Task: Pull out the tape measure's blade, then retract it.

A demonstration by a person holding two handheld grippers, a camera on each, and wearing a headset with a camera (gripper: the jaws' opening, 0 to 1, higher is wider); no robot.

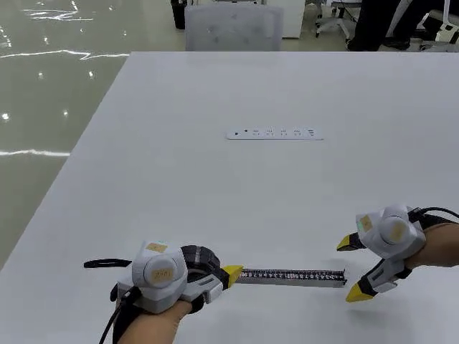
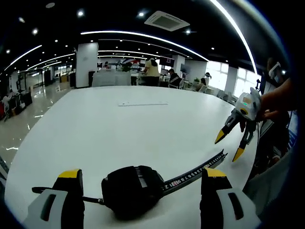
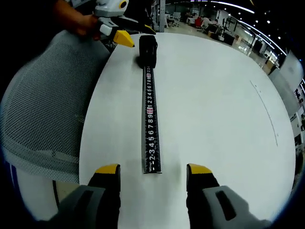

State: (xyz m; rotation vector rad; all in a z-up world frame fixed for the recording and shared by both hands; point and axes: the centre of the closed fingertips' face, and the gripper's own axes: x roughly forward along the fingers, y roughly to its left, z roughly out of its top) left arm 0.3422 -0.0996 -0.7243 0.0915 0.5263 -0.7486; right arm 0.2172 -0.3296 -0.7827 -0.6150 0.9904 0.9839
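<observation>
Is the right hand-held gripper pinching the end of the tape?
No, the right hand-held gripper has its jaws wide apart, and the blade lies flat on the table, touched by neither.

1. On the blade (image 3: 151, 119), right gripper view: black digits 1 to 9 run from the free tip toward the case (image 3: 147, 47), then a red mark.
2. Nearer the case: digits 2, 3, 4, 5 repeat, then blur.
3. Left gripper view, blade (image 2: 190, 176) beside the case (image 2: 133, 191): digits too blurred to read.
</observation>
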